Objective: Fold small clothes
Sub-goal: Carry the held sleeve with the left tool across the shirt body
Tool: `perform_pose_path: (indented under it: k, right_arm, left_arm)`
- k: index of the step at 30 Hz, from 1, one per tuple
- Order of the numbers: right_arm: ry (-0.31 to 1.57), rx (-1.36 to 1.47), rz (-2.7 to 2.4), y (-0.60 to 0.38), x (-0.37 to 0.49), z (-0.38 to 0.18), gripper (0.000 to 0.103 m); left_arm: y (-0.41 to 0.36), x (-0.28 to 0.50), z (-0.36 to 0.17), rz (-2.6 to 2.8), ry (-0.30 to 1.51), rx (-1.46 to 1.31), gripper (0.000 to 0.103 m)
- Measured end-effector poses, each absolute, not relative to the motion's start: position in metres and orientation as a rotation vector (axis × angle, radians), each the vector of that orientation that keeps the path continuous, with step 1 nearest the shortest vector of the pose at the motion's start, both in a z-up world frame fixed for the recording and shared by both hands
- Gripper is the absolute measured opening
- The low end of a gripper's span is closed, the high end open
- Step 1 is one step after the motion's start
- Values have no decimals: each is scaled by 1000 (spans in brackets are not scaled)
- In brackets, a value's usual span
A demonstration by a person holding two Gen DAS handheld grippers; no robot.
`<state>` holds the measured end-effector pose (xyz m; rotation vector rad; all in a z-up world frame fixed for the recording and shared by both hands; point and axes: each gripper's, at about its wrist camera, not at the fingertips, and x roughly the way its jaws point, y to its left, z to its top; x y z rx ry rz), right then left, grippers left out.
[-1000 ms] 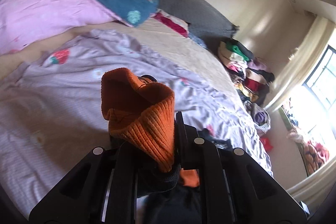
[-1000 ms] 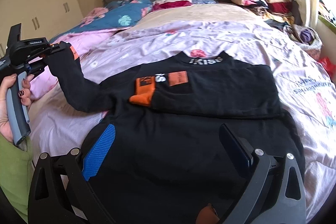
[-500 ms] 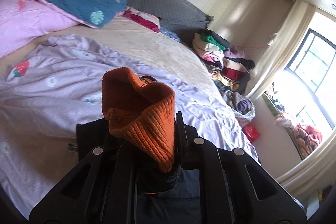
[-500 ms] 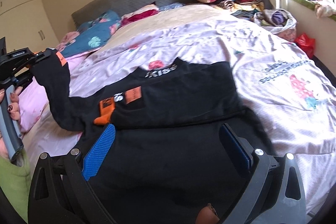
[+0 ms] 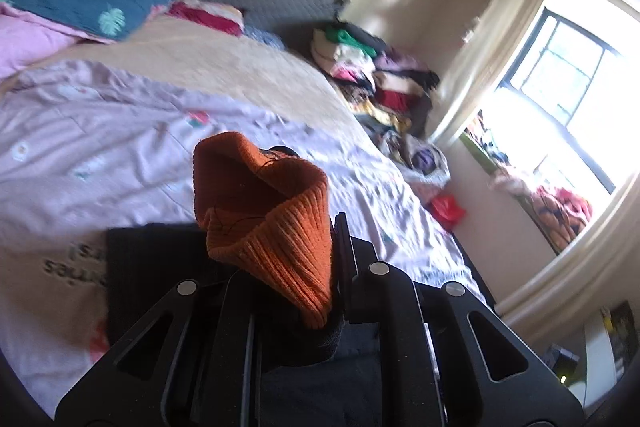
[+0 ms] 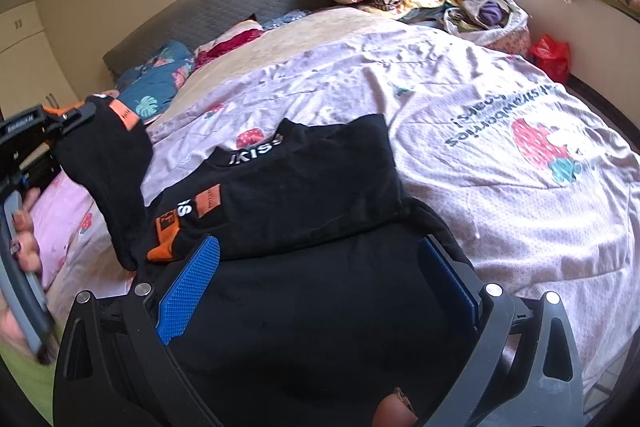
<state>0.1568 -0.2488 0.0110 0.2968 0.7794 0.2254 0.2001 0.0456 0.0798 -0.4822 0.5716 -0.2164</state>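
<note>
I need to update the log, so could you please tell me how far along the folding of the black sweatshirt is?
One sleeve already lies folded across the black sweatshirt, its orange cuff resting on the chest. In hand: the left gripper is shut on the other sleeve's orange cuff, lifting it beside the body. The right gripper hovers open over the hem. Left: laying this sleeve over, then folding the body.

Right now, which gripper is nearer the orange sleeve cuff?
Left. The left gripper has its jaws shut on the orange cuff; the right gripper hangs open over the black sweater's body.
</note>
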Motion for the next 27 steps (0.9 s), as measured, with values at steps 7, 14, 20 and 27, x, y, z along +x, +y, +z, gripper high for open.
perform_pose_path:
  k: [7, 14, 20, 27]
  right_arm:
    - [795, 336, 175, -264, 162, 4, 98]
    - [813, 365, 124, -277, 165, -3, 98]
    - [834, 374, 98, -282, 171, -12, 98]
    - [867, 359, 142, -268, 187, -23, 98]
  left_arm:
    - [6, 215, 33, -296, 694, -436, 7]
    - [-20, 227, -10, -358, 816, -433, 7]
    - [-26, 230, -28, -431, 888, -454, 47]
    - [3, 219, -13, -375, 826, -423, 64]
